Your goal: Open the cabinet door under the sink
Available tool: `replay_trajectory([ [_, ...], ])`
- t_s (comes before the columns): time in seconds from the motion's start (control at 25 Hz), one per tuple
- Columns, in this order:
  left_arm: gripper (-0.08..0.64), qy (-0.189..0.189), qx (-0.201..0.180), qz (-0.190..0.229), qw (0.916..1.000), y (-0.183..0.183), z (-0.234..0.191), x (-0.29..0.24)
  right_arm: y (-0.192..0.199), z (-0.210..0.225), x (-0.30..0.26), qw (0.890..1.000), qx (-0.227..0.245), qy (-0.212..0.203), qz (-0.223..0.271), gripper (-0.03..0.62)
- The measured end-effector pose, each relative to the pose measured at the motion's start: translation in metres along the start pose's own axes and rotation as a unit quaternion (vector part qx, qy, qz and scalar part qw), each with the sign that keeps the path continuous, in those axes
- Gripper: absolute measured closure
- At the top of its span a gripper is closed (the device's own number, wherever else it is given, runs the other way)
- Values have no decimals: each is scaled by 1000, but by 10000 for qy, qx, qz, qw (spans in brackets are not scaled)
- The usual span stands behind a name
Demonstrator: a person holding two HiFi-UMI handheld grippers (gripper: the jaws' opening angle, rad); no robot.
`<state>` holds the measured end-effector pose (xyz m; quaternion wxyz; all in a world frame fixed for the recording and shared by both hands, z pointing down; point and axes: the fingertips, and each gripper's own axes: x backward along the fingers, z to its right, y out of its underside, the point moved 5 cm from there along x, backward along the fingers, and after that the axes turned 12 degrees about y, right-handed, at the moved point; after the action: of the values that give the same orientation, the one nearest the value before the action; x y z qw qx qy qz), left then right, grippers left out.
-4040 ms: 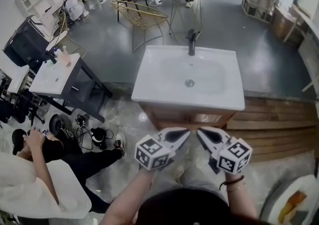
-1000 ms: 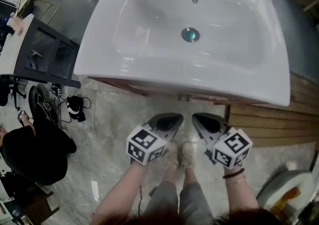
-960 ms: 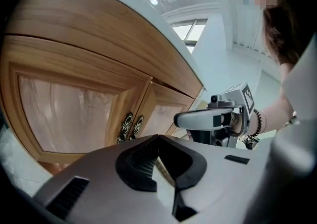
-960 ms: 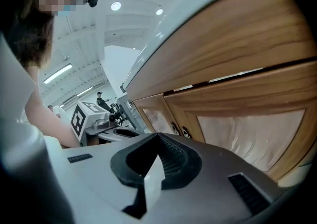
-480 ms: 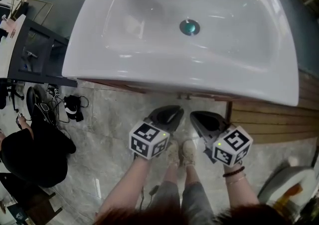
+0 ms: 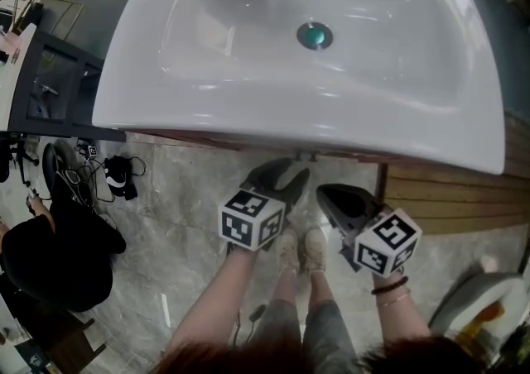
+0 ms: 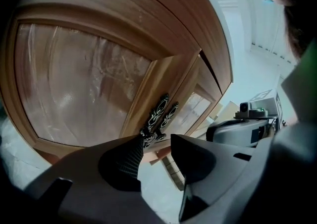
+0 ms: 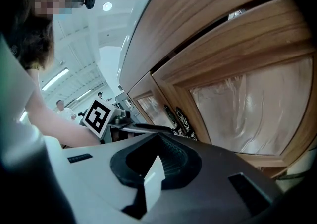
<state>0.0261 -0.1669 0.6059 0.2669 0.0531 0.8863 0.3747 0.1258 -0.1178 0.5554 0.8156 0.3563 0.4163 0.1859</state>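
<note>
The white sink (image 6: 248, 128) fills the top of the head view, and the wooden cabinet (image 6: 248, 143) shows only as a thin edge beneath it. My left gripper (image 6: 281, 178) points at the cabinet front. Its jaws have just been opening and stand open with nothing between them. In the left gripper view the two wood-framed doors (image 7: 84, 84) are shut, and their dark ornate handles (image 7: 159, 119) sit just beyond my left gripper (image 7: 156, 141). My right gripper (image 6: 335, 196) hangs beside it, shut and empty. From the right gripper view, the handles (image 8: 181, 121) lie past the right gripper (image 8: 161, 143).
A person in black (image 6: 58, 240) crouches at the left by a dark vanity (image 6: 50, 91) and floor cables (image 6: 116, 178). Wooden planks (image 6: 447, 198) lie to the right of the cabinet. The operator's feet (image 6: 302, 252) stand on the marble floor below the grippers.
The left gripper's jaws have gone from shut to open, and it has rolled a little. Both grippers sit lower and closer to the cabinet front. The sink looms larger.
</note>
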Motion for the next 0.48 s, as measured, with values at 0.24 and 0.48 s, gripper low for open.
replay_trajectory([
  [0.24,388,-111,51,63,9999,-2,-10,-5,6,0,-2,10000,-5,-18,-29,587],
  [0.48,390,-207,-8,129,9997,-5,-19,-7,12,1,-3,9999,-117,-40,-23,586],
])
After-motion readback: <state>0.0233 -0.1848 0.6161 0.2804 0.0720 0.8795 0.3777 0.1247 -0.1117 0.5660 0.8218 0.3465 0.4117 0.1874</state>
